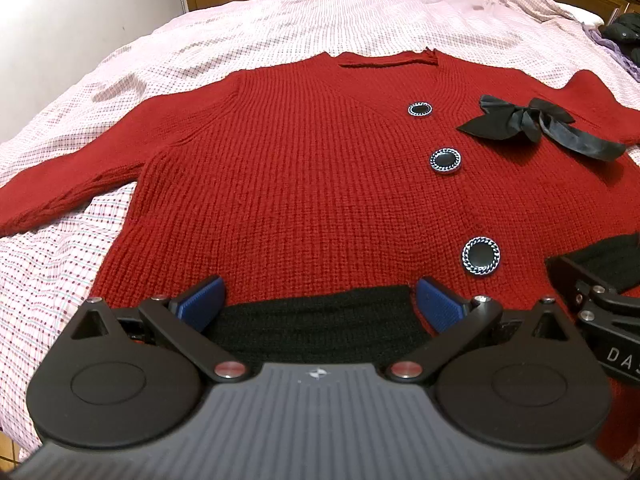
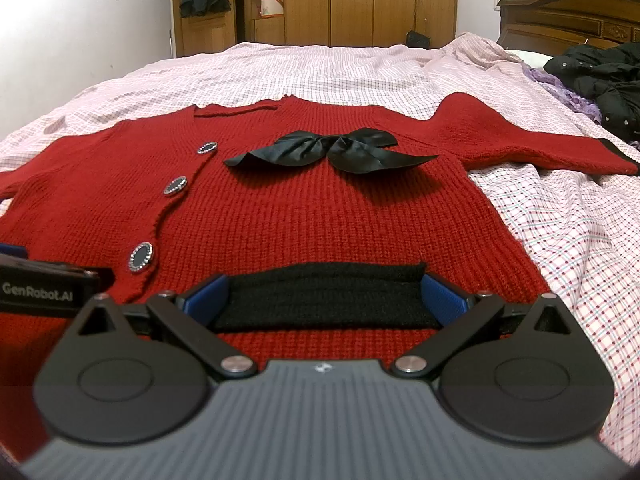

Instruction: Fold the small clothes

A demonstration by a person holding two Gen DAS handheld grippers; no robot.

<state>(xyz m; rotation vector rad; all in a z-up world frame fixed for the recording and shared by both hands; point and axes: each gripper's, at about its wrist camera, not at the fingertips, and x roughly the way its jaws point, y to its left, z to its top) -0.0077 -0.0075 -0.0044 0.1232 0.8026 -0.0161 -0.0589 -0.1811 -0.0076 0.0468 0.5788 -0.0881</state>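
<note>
While we look along the left claw [image 1: 318,300], we find its blue fingers [image 1: 202,300] spread wide, one to each side of the black hem band [image 1: 316,320] of the red cardigan [image 1: 304,184], gripping nothing. The cardigan lies flat and face up on the bed [image 1: 240,32], neckline away from us, with three round buttons [image 1: 445,161] running down its front and a black ribbon bow [image 1: 532,124] on the chest to the right. One sleeve [image 1: 60,188] stretches out to the left across the checked sheet, which lies bare well beyond it and past the collar. At the right edge we see part of the other claw, close beside ours, above a second black patch of hem. No containers show in this view.

From the right wrist, we see the right claw [image 2: 324,294] just as wide apart, its fingers [image 2: 442,296] bracketing the black hem [image 2: 324,298] low over the knit without closing on it. The bow [image 2: 332,152] sits straight ahead and the buttons [image 2: 175,186] run down the left. The far sleeve [image 2: 528,136] reaches right, ending in a black cuff. Open sheet extends to the right of the body. A dark jacket [image 2: 604,80] lies heaped near the headboard [image 2: 568,16], well apart from the cardigan. A wooden wardrobe [image 2: 360,0] stands beyond the bed; an open shelf in it holds a small box, too small to make out.
</note>
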